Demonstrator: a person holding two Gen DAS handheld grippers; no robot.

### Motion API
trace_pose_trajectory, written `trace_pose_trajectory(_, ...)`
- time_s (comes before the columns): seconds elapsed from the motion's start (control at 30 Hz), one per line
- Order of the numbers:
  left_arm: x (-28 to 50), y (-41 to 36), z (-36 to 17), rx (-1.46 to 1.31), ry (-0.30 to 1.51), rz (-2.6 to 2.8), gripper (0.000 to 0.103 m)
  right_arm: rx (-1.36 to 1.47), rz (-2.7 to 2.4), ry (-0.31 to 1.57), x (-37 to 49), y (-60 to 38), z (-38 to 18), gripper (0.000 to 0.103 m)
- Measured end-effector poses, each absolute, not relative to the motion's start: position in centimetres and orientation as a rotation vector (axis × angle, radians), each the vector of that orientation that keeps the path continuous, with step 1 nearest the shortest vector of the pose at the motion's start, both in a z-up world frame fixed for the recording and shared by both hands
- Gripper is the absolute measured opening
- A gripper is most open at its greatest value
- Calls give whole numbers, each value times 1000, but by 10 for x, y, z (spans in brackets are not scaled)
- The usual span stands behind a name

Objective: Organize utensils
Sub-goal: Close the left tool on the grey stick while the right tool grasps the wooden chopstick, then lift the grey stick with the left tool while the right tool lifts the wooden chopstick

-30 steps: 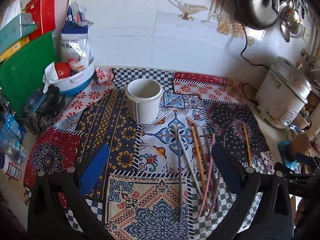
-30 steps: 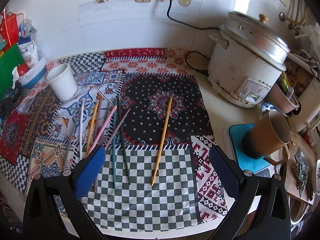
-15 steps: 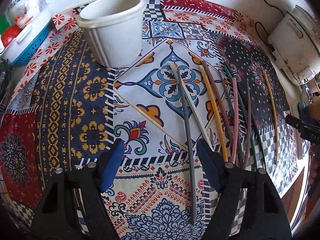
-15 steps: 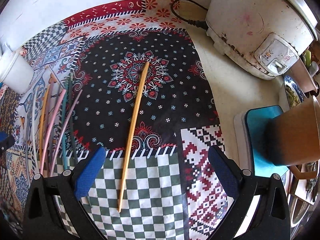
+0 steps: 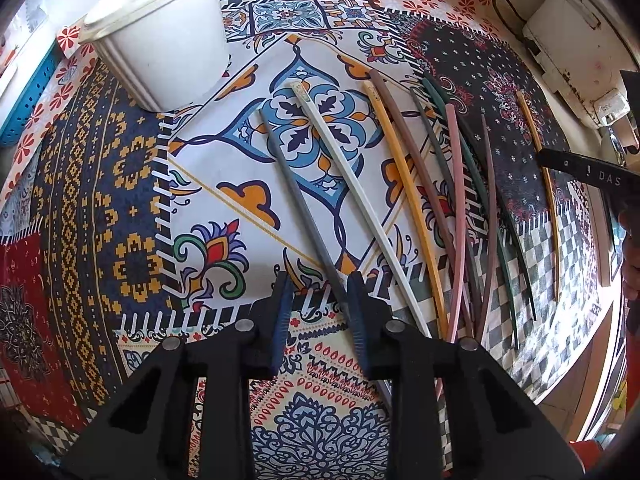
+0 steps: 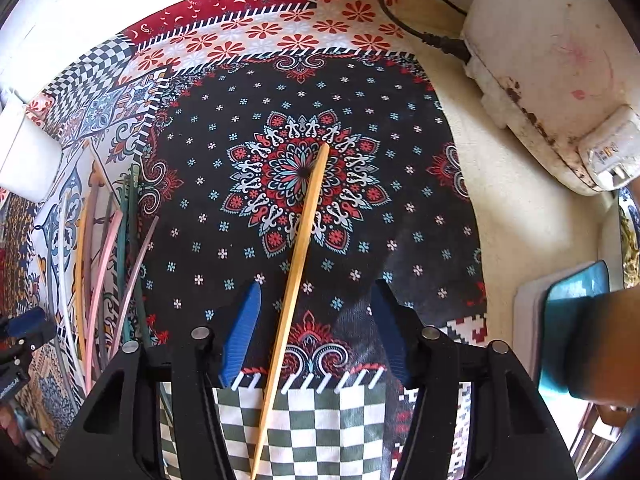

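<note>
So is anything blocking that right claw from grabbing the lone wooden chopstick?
Nothing visible. The wooden chopstick lies alone on the cloth, already between the closing fingers of the right gripper, which do not touch it yet.

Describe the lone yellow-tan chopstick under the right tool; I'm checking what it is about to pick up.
The chopstick is one slim, plain yellow-tan stick, wood or bamboo by its look, tapering toward the near end. It lies flat on the patterned cloth, its blunt far end on the dark mandala patch, its near end over the green checks, well apart from the coloured bundle. The right tool straddles it, jaws closing, pads not yet touching it.
</note>
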State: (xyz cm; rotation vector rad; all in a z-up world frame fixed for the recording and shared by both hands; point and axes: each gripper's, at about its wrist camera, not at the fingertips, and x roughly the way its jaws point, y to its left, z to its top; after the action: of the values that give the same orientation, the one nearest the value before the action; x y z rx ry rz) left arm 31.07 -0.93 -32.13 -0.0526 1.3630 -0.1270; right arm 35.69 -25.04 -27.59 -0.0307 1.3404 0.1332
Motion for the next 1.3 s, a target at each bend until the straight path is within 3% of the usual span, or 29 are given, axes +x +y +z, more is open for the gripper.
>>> trace_pose_trajectory(0.27, 319, -17, -329, -54, 1381, -136, 7, -88, 170, 1358, 386, -243, -290, 43)
trace_pose_trajectory(0.37, 322, -11, -331, -74, 1388, -148, 5, -105, 194, 1339, 391, -240, -291, 32)
trace_pose_trajectory(0.5, 323, 1, -331, -106, 1403, -149, 4, -129, 238, 1336, 393, -222, -286, 9)
trace_pose_trajectory(1.3, 327, -19, -334, 38, 1567, -235, 5, -110, 328, 1401, 421, -224, -284, 7)
